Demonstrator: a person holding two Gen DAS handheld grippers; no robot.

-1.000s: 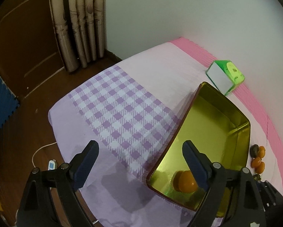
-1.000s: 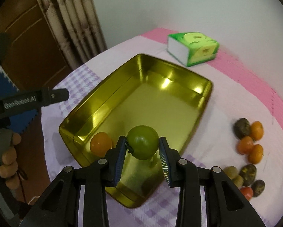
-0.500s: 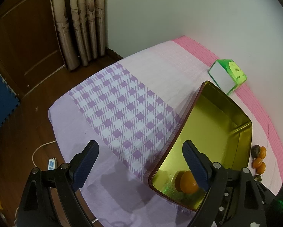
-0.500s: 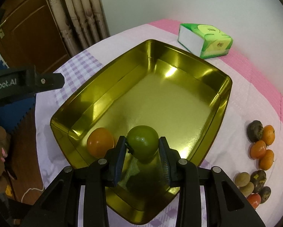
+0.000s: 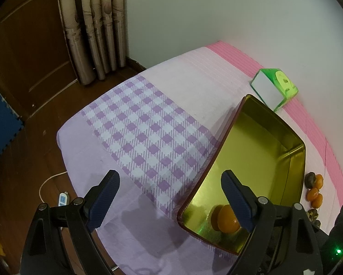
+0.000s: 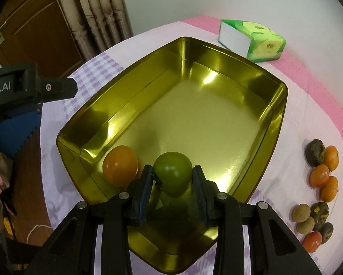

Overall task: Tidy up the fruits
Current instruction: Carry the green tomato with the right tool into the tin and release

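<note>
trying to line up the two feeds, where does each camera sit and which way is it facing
Left wrist: rides the left gripper, tilted down over the checked cloth at the table's near edge; its own open fingers show, nothing between them.
Right wrist: rides the right gripper, tilted down into the gold tin; its fingers are shut on a green fruit, and the other gripper's tip pokes in at left.
Shared: the tin, the orange fruit in it, the green tissue pack, the fruit pile.

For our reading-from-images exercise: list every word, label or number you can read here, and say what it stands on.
"bot.AI": white letters on the black left tool, cut off at the picture's edge.
Green tissue pack: round printed labels, too small and blurred to read.
White device on the floor: small blue screen, unreadable.
</note>
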